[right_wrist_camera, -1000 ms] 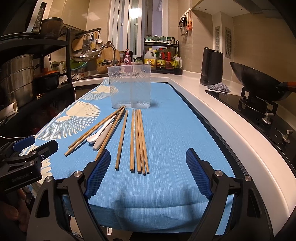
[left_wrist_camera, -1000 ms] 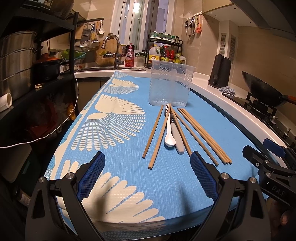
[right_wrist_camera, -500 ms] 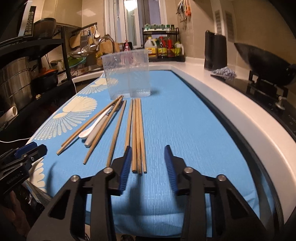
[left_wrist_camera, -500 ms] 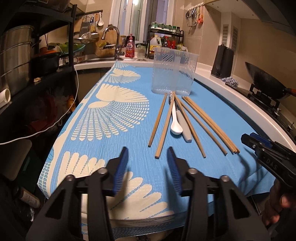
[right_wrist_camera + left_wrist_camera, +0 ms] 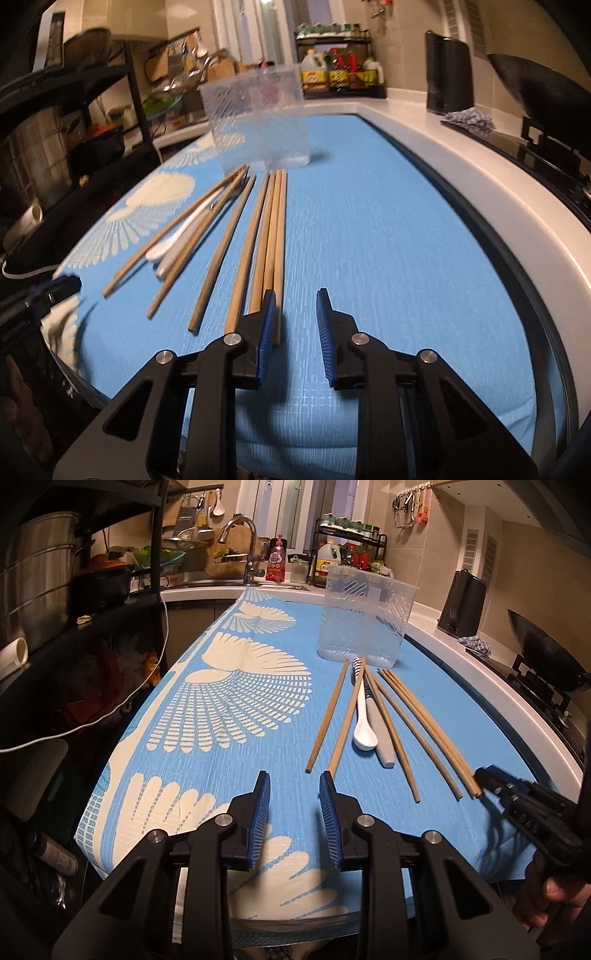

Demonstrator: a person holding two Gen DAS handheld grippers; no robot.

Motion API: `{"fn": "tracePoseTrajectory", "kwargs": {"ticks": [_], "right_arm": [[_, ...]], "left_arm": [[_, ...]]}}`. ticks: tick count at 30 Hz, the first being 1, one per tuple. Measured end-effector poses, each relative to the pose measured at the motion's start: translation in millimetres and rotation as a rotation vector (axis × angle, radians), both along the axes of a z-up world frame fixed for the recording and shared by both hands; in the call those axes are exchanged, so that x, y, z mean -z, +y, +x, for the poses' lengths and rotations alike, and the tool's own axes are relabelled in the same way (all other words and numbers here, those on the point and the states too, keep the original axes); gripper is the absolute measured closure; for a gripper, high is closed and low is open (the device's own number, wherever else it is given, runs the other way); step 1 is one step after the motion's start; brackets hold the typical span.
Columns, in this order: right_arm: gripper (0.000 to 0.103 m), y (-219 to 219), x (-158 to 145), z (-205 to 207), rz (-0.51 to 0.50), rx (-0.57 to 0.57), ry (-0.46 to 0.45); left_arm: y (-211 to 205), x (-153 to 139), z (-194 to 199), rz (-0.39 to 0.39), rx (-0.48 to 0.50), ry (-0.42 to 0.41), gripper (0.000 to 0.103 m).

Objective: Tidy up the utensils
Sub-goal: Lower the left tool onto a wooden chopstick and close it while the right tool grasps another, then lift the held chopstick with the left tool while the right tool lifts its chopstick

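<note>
My left gripper (image 5: 293,786), right gripper (image 5: 295,308): jaws just narrowed, nothing between; chopsticks (image 5: 275,236) probably nearest; I'd pinch one end squarely.

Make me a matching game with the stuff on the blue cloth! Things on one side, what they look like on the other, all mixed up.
Things:
1. spoon
2. container
3. chopsticks
4. gripper pads

Looks:
A. see-through plastic, standing upright
B. blue and ribbed
C. white, lying among the sticks
D. light brown wood, lying flat

Right pairs: 1-C, 2-A, 3-D, 4-B
</note>
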State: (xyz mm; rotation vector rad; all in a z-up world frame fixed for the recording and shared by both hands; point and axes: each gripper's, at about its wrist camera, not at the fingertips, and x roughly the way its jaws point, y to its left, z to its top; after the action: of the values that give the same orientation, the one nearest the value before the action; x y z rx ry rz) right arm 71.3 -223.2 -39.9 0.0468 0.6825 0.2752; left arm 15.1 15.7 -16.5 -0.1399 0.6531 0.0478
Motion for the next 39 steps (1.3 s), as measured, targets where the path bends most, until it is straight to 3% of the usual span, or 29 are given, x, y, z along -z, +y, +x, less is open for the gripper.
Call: {"fn": "tracePoseTrajectory", "kwargs": {"ticks": [4,7,10,14,19,25,39], "right_arm": [[0.080,0,-4,-2,-0.020,-0.006,0.002],[0.088,-3,-6,-2,-0.025,-0.001,0.003],[0.096,-6,-5,0,-0.028,-0.001,-0.002],[0.098,-3,-3,3,-0.060,-0.012,-0.018],[0.099,4,-2,3,-0.108,-0.020,-0.034],[0.099,6,-2,5,-0.129,-0.026,-0.032],[0.099,8,-2,11,-0.116,-0.024,0.000]], "left_arm": [[0,-5,7,0.039,0.021,-0.034,0.084],[12,-2,24,-0.032,0.043,-0.007,0.086],[11,6,40,-0.052,0.095,0.026,0.086],[4,11,48,-0.018,0.134,0.017,0.086],[12,24,57,-0.051,0.118,0.045,0.086],[-1,24,52,0.020,0.173,0.032,0.086],[-13,25,50,0.097,0.188,0.019,0.086]]}}
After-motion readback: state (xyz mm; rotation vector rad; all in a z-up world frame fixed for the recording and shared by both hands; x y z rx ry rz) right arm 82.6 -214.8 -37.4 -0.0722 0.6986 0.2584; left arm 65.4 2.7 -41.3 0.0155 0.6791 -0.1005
